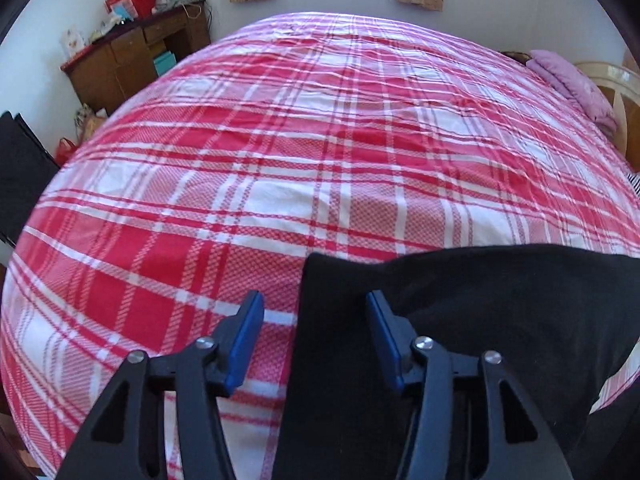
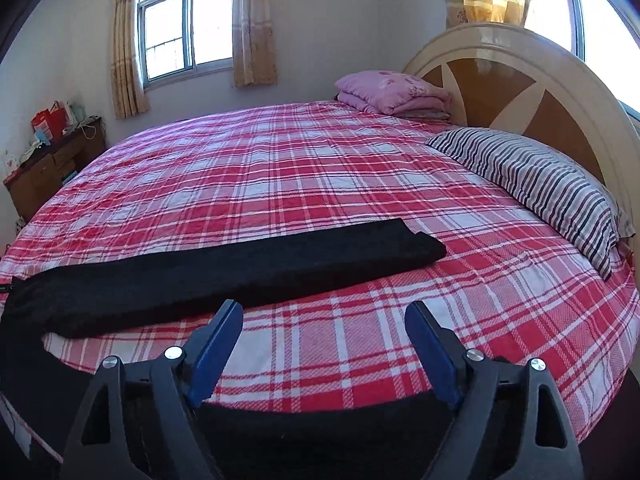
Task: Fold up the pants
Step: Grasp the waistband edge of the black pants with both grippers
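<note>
1. The black pants (image 2: 224, 268) lie on the bed (image 2: 320, 168), over its red plaid sheet, near the edge closest to the person, already laid leg on leg in one long strip.
2. Their long axis runs along that near edge (in the right wrist view, from low left up to a squared end at the right).
3. The left tool (image 1: 316, 328) has its jaws apart, not clamped: one end of the pants reaches up between them, but neither blue pad visibly presses the cloth.
4. The right tool (image 2: 324, 344) stands released and empty, over bare sheet, with the strip just beyond and to its left.
5. I judge the left hand nearer a grip; the right must cross toward the strip's far end.
</note>
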`<state>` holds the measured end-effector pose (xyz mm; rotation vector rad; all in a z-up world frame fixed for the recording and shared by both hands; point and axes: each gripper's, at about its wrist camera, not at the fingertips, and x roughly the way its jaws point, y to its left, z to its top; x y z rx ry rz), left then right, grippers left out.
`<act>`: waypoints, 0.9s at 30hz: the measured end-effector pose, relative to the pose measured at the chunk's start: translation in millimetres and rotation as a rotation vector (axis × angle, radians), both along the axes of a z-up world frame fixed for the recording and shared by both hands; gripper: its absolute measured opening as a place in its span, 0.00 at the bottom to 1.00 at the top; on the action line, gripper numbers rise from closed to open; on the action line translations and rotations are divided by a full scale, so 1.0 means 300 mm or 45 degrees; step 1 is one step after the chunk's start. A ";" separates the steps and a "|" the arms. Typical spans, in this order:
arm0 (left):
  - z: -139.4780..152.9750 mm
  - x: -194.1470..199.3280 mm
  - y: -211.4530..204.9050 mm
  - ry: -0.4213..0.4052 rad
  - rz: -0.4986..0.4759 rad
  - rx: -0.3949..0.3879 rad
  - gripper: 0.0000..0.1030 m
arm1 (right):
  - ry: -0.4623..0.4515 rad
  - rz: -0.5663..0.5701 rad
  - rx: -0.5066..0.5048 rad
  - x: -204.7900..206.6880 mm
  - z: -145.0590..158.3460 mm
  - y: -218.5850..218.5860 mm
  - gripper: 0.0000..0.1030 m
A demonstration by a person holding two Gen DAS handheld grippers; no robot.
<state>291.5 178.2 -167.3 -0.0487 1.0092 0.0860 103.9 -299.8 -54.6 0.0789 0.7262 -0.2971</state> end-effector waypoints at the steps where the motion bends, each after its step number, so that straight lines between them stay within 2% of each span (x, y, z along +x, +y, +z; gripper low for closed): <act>1: -0.002 0.008 0.001 0.003 -0.003 -0.005 0.54 | 0.007 -0.012 0.010 0.023 0.000 -0.020 0.82; 4: -0.009 0.019 0.007 0.019 -0.019 -0.059 0.53 | 0.042 -0.048 0.036 0.105 -0.011 -0.094 0.82; 6: -0.019 0.032 0.020 0.012 -0.043 -0.104 0.52 | 0.080 -0.072 0.055 0.165 -0.028 -0.148 0.77; 8: -0.023 0.042 0.024 0.011 -0.072 -0.116 0.45 | 0.140 -0.081 0.076 0.222 -0.052 -0.200 0.75; 10: -0.019 0.044 0.017 0.009 -0.127 -0.138 0.35 | 0.179 -0.093 0.104 0.265 -0.070 -0.250 0.72; 11: -0.016 0.043 0.011 0.006 -0.140 -0.127 0.35 | 0.199 -0.101 0.110 0.288 -0.078 -0.274 0.72; 14: -0.001 0.047 -0.009 0.036 -0.140 -0.069 0.24 | 0.243 -0.115 0.092 0.352 -0.096 -0.333 0.72; 16: 0.015 0.044 -0.044 0.043 -0.165 0.026 0.24 | 0.271 -0.115 0.083 0.386 -0.108 -0.364 0.71; 19: 0.012 0.056 -0.054 0.062 -0.168 0.056 0.24 | 0.322 -0.124 0.071 0.451 -0.138 -0.422 0.71; 24: -0.011 0.071 -0.029 0.062 -0.126 -0.043 0.24 | 0.394 -0.152 0.123 0.536 -0.202 -0.527 0.71; 27: -0.018 0.072 -0.011 0.059 -0.106 -0.100 0.24 | 0.410 -0.113 0.178 0.570 -0.235 -0.554 0.71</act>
